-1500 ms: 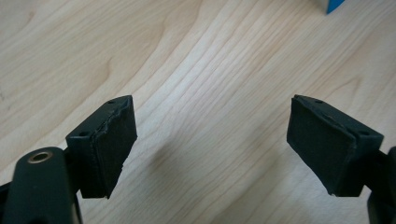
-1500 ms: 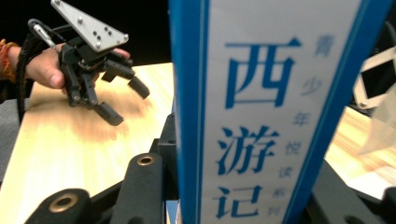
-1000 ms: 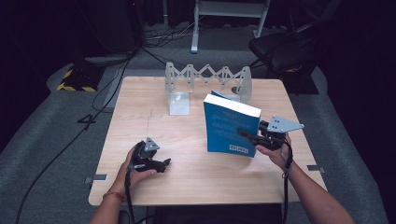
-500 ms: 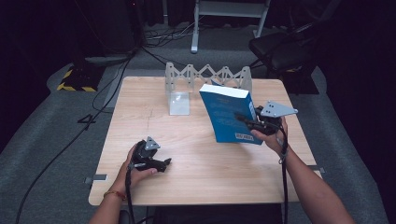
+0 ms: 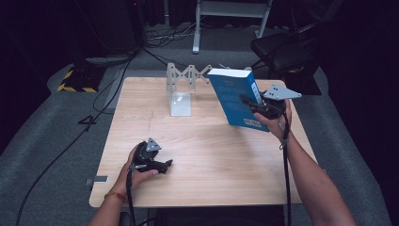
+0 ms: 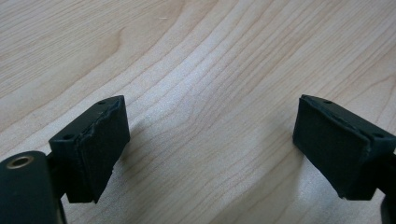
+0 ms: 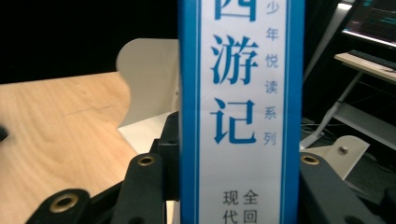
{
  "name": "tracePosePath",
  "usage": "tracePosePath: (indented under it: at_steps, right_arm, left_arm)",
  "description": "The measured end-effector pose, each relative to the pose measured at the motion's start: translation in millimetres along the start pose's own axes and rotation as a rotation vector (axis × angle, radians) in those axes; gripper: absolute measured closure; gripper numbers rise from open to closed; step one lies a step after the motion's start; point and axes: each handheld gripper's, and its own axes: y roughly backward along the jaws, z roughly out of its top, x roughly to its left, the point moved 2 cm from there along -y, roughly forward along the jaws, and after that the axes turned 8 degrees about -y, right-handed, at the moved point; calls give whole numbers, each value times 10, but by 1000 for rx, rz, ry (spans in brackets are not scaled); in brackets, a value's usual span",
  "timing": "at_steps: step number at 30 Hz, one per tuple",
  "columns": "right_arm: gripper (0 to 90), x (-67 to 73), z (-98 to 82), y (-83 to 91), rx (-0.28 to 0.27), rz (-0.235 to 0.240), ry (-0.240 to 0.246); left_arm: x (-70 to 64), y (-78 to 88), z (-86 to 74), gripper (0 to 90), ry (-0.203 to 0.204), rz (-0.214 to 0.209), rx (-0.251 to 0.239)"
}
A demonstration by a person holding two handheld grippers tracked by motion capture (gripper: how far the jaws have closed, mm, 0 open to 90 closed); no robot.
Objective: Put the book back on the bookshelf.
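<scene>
Both forearms are bare, with no sleeves in view, and the left wrist wears a thin orange-red band [image 5: 111,195]. The left gripper [image 5: 162,165] and the right gripper [image 5: 249,102] are matte black, each topped by a grey three-cornered plate and trailing a black cable along the arm. The left gripper's two black jaws end in blocky rubber pads [image 6: 95,144] with small screw holes on top, and brass-coloured eyelets sit in the black links behind the jaws of both.

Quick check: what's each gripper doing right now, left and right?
Left gripper: open, empty, low over the table.
Right gripper: shut on the blue book.
</scene>
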Motion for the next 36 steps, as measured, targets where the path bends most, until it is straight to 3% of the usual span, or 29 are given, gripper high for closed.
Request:
tracePosePath:
  at_steps: [5,6,11,14,19,20,25,28,36]
  right_arm:
    - [620,-96,28,-56,-14,-84,-38]
    - [620,-120,10,-85,-22,-120,-44]
    - [619,-167,-76,-215,-31,-175,-92]
    - [619,-161,-129,-270,-32,-195,-97]
    - [618,-133,-298,-349,-61,-218,-133]
    - [618,-139,-323,-335,-76,-199,-151]
    - [617,-125,-403,-251,-101,-227,-148]
    - [617,-146,-475,-177,-122,-246,-172]
    - [615,-183,-610,-6,-118,-242,-179]
  left_arm:
    - [-1,0,0,113,-3,-2,0]
    - [0,1,0,113,-6,2,0]
    - [-5,-1,0,113,-5,-6,-1]
    - [-9,-2,1,113,-4,-9,-4]
    - [-9,2,-1,113,-15,-9,-3]
    - [-10,3,-3,114,-19,-4,-4]
    - [-16,4,-5,116,-15,-11,-4]
    - [-15,3,-5,116,-14,-11,-5]
    - [-15,3,-5,116,-14,-12,-5]
